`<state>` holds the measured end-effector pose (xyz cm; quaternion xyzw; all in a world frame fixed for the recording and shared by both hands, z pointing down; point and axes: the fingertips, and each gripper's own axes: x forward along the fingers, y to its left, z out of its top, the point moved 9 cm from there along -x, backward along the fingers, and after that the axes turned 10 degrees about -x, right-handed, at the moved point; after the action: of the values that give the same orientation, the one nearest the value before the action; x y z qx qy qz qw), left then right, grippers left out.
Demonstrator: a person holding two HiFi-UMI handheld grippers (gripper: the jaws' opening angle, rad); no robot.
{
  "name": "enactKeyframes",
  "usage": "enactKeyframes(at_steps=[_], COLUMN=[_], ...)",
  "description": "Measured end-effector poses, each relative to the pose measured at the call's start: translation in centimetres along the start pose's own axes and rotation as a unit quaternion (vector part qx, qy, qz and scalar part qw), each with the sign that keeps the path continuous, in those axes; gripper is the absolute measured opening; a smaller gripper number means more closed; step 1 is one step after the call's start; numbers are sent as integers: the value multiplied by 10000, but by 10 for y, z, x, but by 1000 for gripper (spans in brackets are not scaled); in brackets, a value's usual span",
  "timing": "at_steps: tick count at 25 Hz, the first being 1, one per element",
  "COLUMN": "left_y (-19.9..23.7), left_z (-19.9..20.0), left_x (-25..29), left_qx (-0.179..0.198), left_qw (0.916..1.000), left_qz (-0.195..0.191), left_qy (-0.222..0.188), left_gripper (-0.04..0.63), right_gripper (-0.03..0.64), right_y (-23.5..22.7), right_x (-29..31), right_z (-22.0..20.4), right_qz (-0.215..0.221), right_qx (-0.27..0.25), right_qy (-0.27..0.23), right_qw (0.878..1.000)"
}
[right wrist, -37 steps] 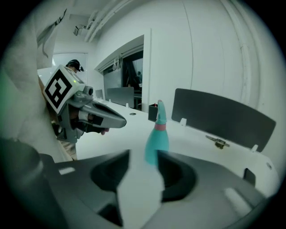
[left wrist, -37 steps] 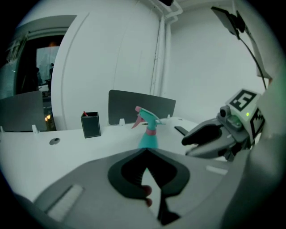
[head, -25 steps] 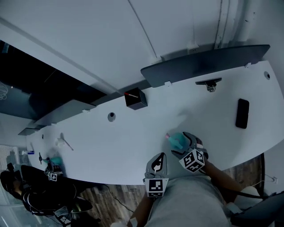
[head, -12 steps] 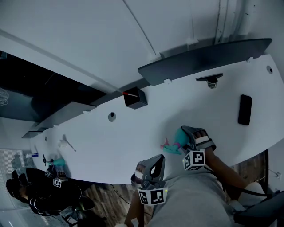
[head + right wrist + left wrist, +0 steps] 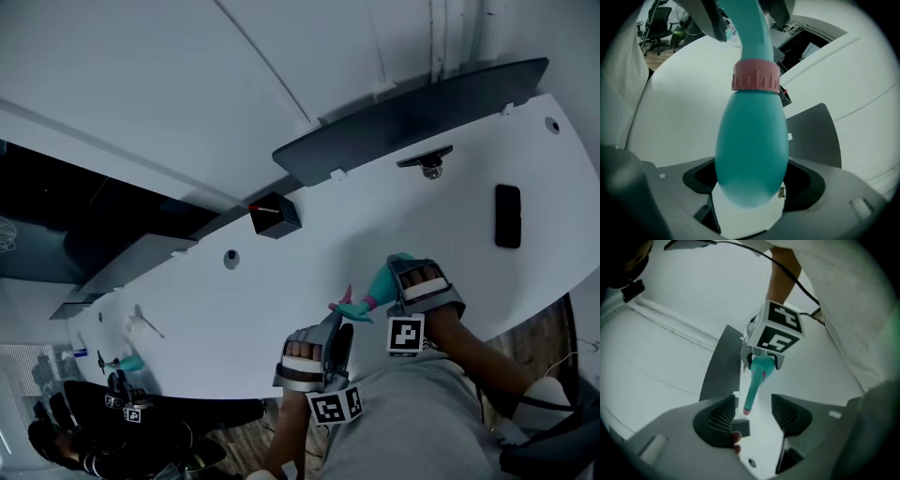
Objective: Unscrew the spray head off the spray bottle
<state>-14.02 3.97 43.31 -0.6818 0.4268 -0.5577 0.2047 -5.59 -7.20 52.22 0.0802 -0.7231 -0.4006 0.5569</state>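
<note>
The left gripper (image 5: 753, 417) has just been opening its jaws, and they stand apart with the spray head (image 5: 755, 380) tip between them, untouched. Straight ahead, the right gripper (image 5: 752, 185) clamps the teal spray bottle (image 5: 751, 140) over the white table (image 5: 234, 309).

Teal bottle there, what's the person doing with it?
A person works with a hand-held gripper in each hand above a white table. The right gripper clamps the body of the teal spray bottle and holds it off the table. The left gripper has just been opening its jaws. They stand apart with the tip of the spray head between them, untouched. The head sits on the bottle at its pink collar, so it is not yet off.
</note>
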Motion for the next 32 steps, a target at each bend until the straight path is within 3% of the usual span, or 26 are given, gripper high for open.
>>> enactKeyframes(at_steps=[3, 7, 10, 11, 13, 14, 16, 17, 18, 19, 20, 21, 22, 23, 24, 25, 26, 27, 28, 29, 32], left_y=[-2, -9, -8, -6, 0, 3, 11, 15, 20, 24, 28, 31, 34, 35, 34, 32, 29, 27, 26, 25, 26], left_z=[4, 11, 17, 18, 19, 20, 20, 19, 17, 14, 9, 3, -5, -14, -22, -28, -32, -34, -33, -30, -25], left_x=[5, 11, 11, 11, 10, 9, 8, 8, 9, 12, 15, 19, 24, 29, 34, 36, 38, 38, 37, 35, 26], left_qx=[577, 1166, 1304, 1234, 915, 627, -352, -988, -1661, -2366, -3140, -4015, -4964, -5884, -6659, -7227, -7580, -7732, -7716, -7582, -6970], left_qw=[9979, 9912, 9893, 9899, 9933, 9955, 9949, 9884, 9760, 9568, 9276, 8829, 8176, 7333, 6408, 5574, 4989, 4731, 4768, 4991, 5955], left_qz=[-103, -489, -554, -591, -633, -672, -935, -1154, -1405, -1689, -2026, -2436, -2914, -3401, -3806, -4059, -4157, -4157, -4126, -4099, -3882], left_qy=[262, 387, 356, 367, 302, 234, 101, 55, 26, 6, -20, -64, -127, -213, -328, -469, -616, -744, -838, -892, -939], left_gripper=[238, 218, 129, 129, 124, 123, 123, 121, 121, 121, 121, 121, 121, 121, 121, 123, 123, 126, 127, 133, 318], right_gripper=[413, 413, 413, 413, 413, 413, 413, 413, 413, 413, 413, 413, 413, 413, 413, 413, 413, 413, 413, 413, 413], right_y=[-9, -11, -11, -11, -12, -11, -12, -14, -15, -16, -16, -15, -14, -14, -14, -15, -17, -18, -18, -18, -11], right_x=[-4, -13, -22, -24, -25, -26, -29, -31, -32, -32, -33, -33, -34, -35, -37, -38, -40, -40, -38, -35, -24], right_z=[12, 34, 34, 35, 40, 39, 30, 24, 19, 16, 14, 11, 9, 6, 4, 3, 2, 2, 1, 1, -1], right_qz=[-518, -606, -383, -369, -411, -436, -659, -850, -1052, -1258, -1473, -1702, -1931, -2143, -2319, -2438, -2486, -2461, -2370, -2226, -1575], right_qx=[253, 436, -413, -411, 277, 350, -258, -667, -938, -1062, -1110, -1140, -1165, -1175, -1162, -1134, -1113, -1116, -1134, -1147, -976], right_qy=[-204, -629, -248, -264, -745, -819, -488, -252, -108, -67, -83, -117, -155, -201, -256, -314, -367, -403, -420, -426, -590], right_qw=[9981, 9952, 9981, 9981, 9960, 9951, 9963, 9938, 9900, 9863, 9828, 9787, 9741, 9695, 9654, 9627, 9615, 9620, 9640, 9672, 9809])
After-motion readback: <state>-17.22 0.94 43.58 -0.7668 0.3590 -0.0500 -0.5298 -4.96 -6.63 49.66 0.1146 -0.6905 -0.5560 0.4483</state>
